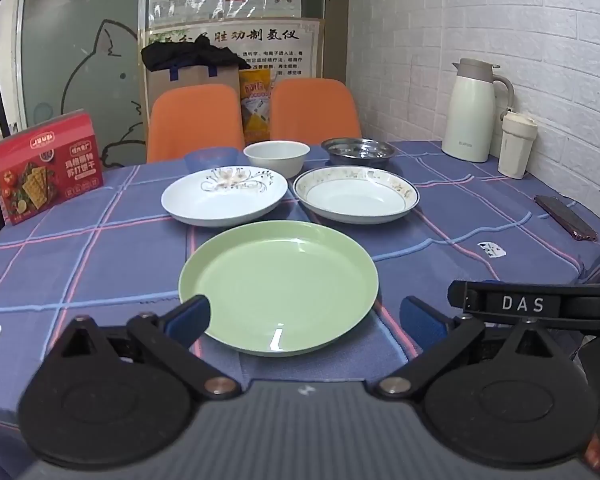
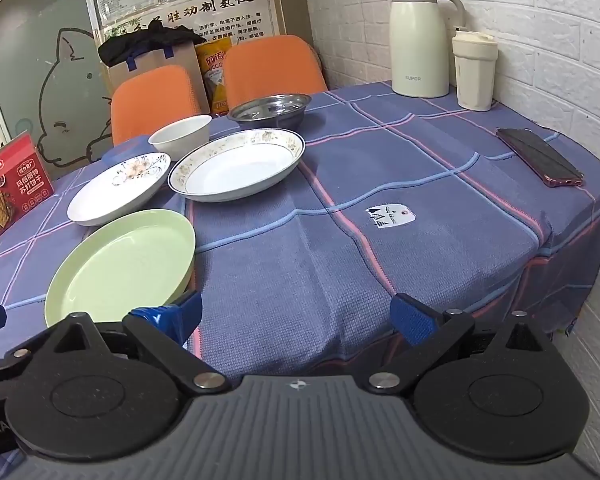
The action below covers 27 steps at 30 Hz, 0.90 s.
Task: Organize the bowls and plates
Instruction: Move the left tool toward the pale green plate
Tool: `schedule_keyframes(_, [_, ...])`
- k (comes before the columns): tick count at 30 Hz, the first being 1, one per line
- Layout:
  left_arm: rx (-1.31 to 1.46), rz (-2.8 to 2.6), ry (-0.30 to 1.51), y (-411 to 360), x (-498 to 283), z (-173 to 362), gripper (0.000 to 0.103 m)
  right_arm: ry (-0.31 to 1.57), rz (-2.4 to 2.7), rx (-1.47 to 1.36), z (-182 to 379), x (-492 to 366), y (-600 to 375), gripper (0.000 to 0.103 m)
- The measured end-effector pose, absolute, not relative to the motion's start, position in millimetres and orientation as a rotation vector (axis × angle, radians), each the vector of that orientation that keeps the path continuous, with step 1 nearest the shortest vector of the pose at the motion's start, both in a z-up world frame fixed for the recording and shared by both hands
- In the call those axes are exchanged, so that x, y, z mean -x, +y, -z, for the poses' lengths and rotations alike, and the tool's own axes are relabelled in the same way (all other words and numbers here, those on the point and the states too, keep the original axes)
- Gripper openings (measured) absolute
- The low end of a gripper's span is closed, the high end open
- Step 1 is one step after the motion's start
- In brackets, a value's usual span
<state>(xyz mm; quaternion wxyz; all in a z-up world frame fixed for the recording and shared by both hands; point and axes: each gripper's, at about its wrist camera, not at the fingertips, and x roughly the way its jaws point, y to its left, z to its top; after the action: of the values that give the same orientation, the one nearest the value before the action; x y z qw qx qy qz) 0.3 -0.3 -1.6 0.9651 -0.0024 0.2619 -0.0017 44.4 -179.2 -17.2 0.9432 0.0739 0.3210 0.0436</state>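
A green plate [image 1: 278, 286] [image 2: 120, 260] lies nearest on the blue checked tablecloth. Behind it sit a white plate with a flower print [image 1: 224, 200] [image 2: 118, 188] on the left and a gold-rimmed white plate [image 1: 356, 194] [image 2: 236, 164] on the right. Further back stand a blue bowl [image 1: 211, 157], a white bowl [image 1: 276, 156] [image 2: 180, 134] and a steel bowl [image 1: 358, 151] [image 2: 270, 109]. My left gripper [image 1: 304, 320] is open, its fingers astride the green plate's near edge, held above it. My right gripper [image 2: 296, 320] is open over bare cloth, right of the green plate.
A red cracker box [image 1: 48, 168] stands at the table's left. A cream thermos jug [image 2: 418, 38] and a cup [image 2: 474, 72] stand by the brick wall at the back right. A phone [image 2: 540, 156] lies near the right edge. Two orange chairs [image 1: 252, 116] stand behind the table.
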Motion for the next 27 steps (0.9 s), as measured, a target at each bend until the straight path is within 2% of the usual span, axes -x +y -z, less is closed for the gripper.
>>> schedule_keyframes(27, [0.006,0.009,0.536,-1.0,-1.4,2.3,0.1,0.655,-0.093,-0.13,19.2,-42.9,-171.5,0.088])
